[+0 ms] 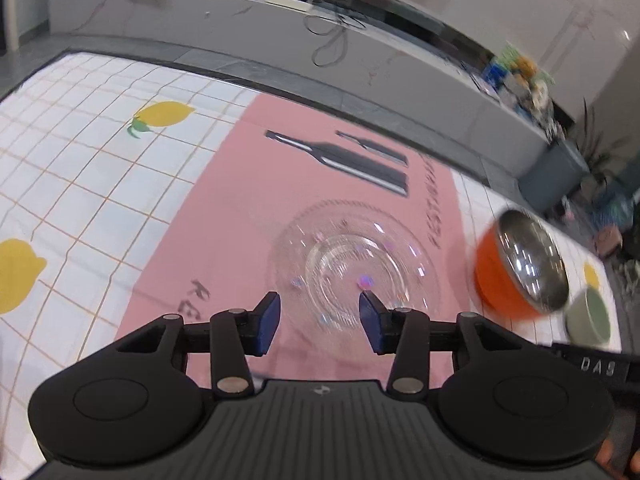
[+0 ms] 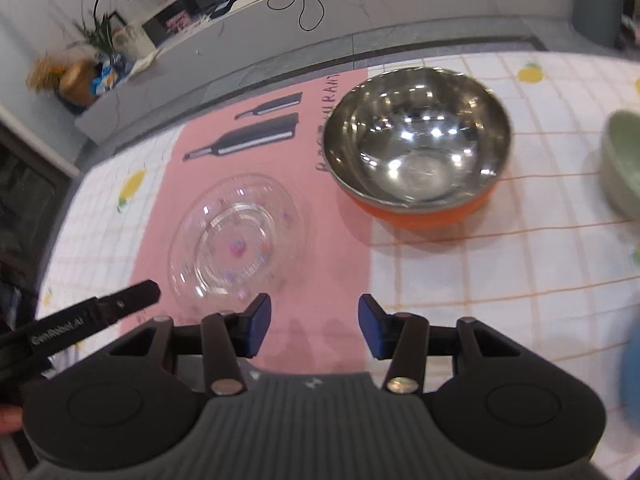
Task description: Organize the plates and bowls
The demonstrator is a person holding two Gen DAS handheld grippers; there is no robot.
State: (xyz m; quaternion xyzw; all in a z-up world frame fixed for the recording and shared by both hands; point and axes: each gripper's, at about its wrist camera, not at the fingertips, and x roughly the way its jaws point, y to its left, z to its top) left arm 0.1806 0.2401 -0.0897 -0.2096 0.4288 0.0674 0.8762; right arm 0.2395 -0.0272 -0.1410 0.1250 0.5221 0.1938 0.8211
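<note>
A clear glass plate with a smaller clear glass dish nested in it lies on the pink mat; it also shows in the right wrist view. My left gripper is open and empty, just above the plate's near rim. An orange bowl with a steel inside stands at the mat's right edge, also in the left wrist view. My right gripper is open and empty, hovering over the mat nearer than the bowl. A pale green bowl sits far right, also in the left wrist view.
The table carries a white checked cloth with lemon prints. A blue object is blurred at the right edge. A grey ledge with cables runs beyond the table's far edge. The left gripper's body shows at the lower left.
</note>
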